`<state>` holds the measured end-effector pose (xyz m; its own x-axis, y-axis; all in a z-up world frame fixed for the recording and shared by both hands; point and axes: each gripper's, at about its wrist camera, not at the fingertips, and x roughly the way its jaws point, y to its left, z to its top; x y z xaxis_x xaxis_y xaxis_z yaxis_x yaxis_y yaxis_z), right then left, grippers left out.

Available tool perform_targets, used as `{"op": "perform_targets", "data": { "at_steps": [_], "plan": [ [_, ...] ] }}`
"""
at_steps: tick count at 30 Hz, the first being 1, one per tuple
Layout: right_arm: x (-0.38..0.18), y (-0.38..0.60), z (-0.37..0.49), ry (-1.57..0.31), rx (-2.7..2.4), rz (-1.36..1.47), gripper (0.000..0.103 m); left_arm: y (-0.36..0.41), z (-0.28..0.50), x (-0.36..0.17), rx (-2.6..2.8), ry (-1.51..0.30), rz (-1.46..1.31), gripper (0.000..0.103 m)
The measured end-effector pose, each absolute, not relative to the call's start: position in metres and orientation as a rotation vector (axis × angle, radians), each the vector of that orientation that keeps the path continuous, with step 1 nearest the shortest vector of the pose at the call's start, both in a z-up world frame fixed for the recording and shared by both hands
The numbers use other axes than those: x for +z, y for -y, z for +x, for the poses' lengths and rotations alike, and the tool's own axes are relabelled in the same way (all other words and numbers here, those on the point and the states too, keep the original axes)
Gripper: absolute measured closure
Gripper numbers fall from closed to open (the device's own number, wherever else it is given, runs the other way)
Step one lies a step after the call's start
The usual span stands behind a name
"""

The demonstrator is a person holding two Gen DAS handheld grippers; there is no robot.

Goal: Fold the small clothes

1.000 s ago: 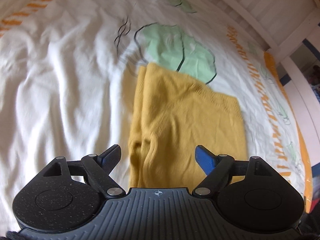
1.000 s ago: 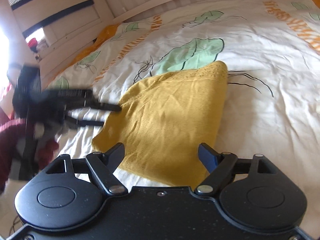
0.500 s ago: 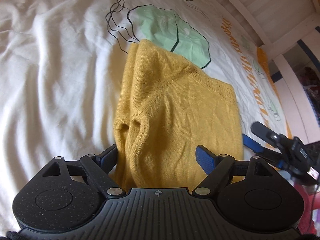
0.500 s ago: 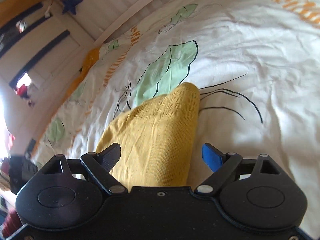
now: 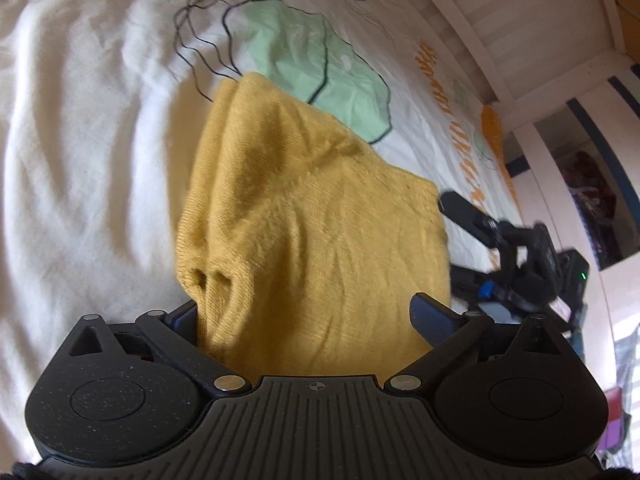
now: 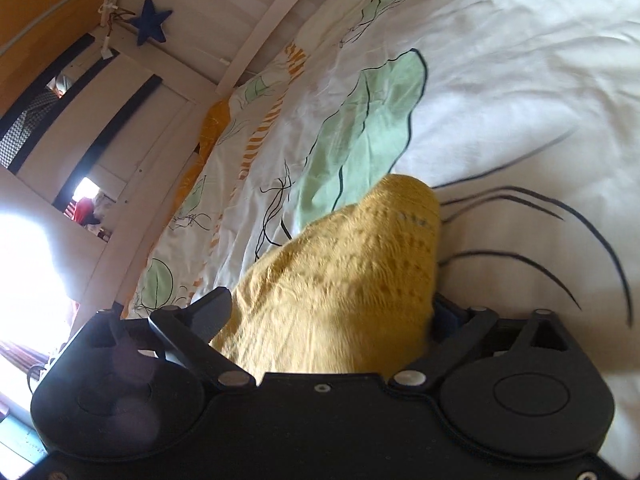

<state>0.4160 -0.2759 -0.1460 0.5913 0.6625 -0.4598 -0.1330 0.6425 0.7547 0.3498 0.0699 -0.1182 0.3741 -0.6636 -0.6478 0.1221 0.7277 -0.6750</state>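
— Both your grippers have closed in on the knit since a second ago; it now fills lower centre of each view.
— Done?
— Partly: knit (image 5: 320, 224) lies folded on the white quilt (image 5: 80, 140), soft, ribbed, mustard. Left gripper (image 5: 312, 312) and right gripper (image 6: 332, 312) straddle it, jaws opening, gripping nothing.

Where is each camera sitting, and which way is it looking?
Left wrist: sits on the left gripper, looking down along its opening fingers at the yellow knit garment lying between them on the bedspread; the right gripper shows at the right edge.
Right wrist: sits on the right gripper, fingers opening around the garment's corner, facing the blue star.
Shared: garment, bedspread and its green leaf print.
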Motion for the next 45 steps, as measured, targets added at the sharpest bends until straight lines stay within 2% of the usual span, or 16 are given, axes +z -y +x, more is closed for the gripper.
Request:
{"op": "perform_targets", "data": {
  "at_steps": [6, 7, 8, 9, 10, 11, 14, 21, 30, 34, 36, 38, 40, 45],
  "plan": [
    [-0.143, 0.273, 0.418, -0.82, 0.537, 0.713, 0.0, -0.068, 0.342, -0.124, -0.598, -1.109, -0.687, 0.004],
    [-0.143, 0.274, 0.417, -0.821, 0.539, 0.711, 0.003, -0.069, 0.341, -0.125, -0.598, -1.11, -0.697, 0.02],
    [-0.142, 0.275, 0.416, -0.825, 0.53, 0.701, 0.015, -0.07, 0.342, -0.126, -0.592, -1.12, -0.698, 0.033],
    [-0.141, 0.276, 0.416, -0.839, 0.509, 0.685, 0.027, -0.071, 0.342, -0.127, -0.571, -1.136, -0.692, 0.067],
    [-0.14, 0.276, 0.417, -0.863, 0.477, 0.662, 0.055, -0.073, 0.342, -0.13, -0.547, -1.158, -0.693, 0.088],
    [-0.14, 0.277, 0.417, -0.887, 0.442, 0.648, 0.06, -0.075, 0.343, -0.134, -0.558, -1.168, -0.727, 0.088],
    [-0.135, 0.281, 0.411, -0.906, 0.411, 0.691, 0.062, -0.079, 0.337, -0.132, -0.57, -1.172, -0.79, 0.089],
    [-0.105, 0.287, 0.361, -0.946, 0.379, 0.674, 0.063, -0.071, 0.288, -0.112, -0.64, -1.186, -0.825, 0.089],
    [-0.102, 0.303, 0.262, -1.03, 0.4, 0.692, 0.062, -0.057, 0.187, -0.114, -0.675, -1.248, -0.762, 0.089],
    [-0.102, 0.308, 0.232, -0.995, 0.358, 0.668, 0.055, -0.056, 0.16, -0.117, -0.587, -1.24, -0.637, 0.088],
    [-0.101, 0.311, 0.222, -0.962, 0.304, 0.631, 0.049, -0.054, 0.152, -0.116, -0.533, -1.215, -0.535, 0.081],
    [-0.1, 0.312, 0.215, -0.927, 0.251, 0.587, 0.042, -0.054, 0.143, -0.113, -0.515, -1.185, -0.476, 0.079],
    [-0.097, 0.312, 0.207, -0.893, 0.222, 0.555, 0.041, -0.051, 0.139, -0.107, -0.494, -1.163, -0.441, 0.076],
    [-0.085, 0.304, 0.185, -0.795, 0.177, 0.44, 0.034, -0.044, 0.126, -0.081, -0.451, -1.078, -0.315, 0.075]
  ]
}}
